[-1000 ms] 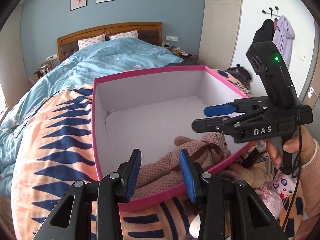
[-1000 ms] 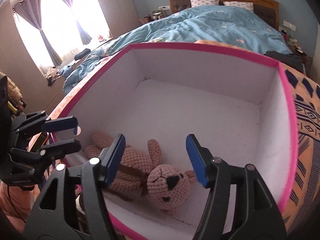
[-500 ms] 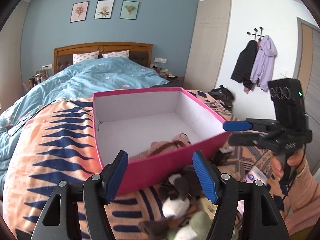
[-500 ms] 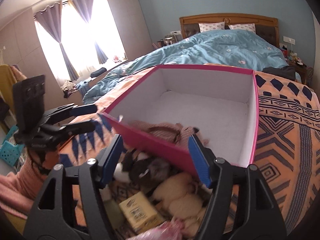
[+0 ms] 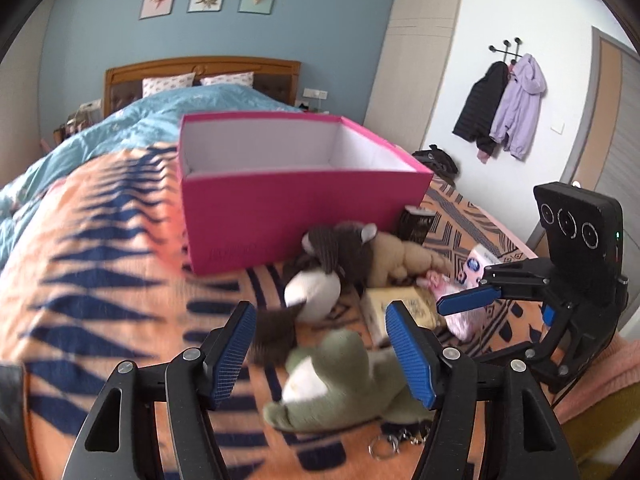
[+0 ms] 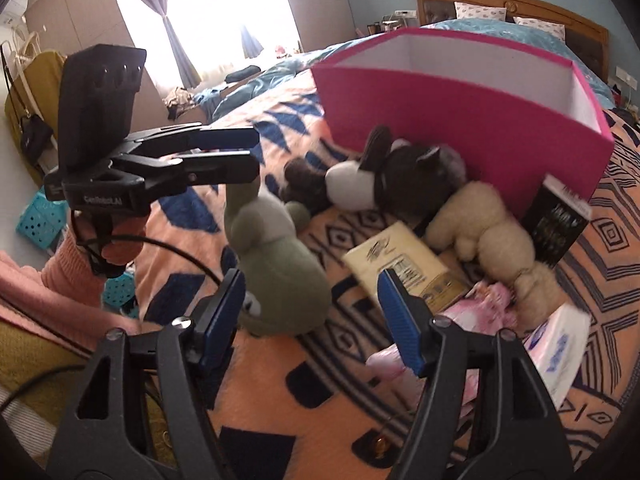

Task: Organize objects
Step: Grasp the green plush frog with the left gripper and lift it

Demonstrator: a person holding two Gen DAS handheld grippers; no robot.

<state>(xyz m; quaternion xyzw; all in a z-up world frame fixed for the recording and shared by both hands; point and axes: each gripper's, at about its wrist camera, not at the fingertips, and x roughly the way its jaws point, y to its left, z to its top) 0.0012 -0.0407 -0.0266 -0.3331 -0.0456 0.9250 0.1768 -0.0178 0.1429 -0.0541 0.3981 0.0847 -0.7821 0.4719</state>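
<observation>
From the left wrist view, the left gripper hangs above the bed with its blue pads set wide and nothing pressed between them; a green plush toy lies on the blanket just below and between the fingers. The pink box stands farther up the bed, its near wall facing us and its open top showing white inside walls. Against the foot of that wall sit a dark brown and white plush and a cream plush, touching each other, with a yellowish booklet nearer. To the left of the box the orange and navy blanket runs bare and open. The right gripper comes in from the right, its jaws parted, over a pink packet.

From the right wrist view, the right gripper stands wide and empty, the green plush toy close by its left finger and the booklet beyond its right one. The box rises at the back right, its corner turned our way. A black carton leans against its wall beside the cream plush. A white packet with blue print lies at the right edge. The left gripper reaches in, jaws apart, held by a hand in a pink sleeve.

Beyond lie a blue duvet, a wooden headboard and a curtained window.
</observation>
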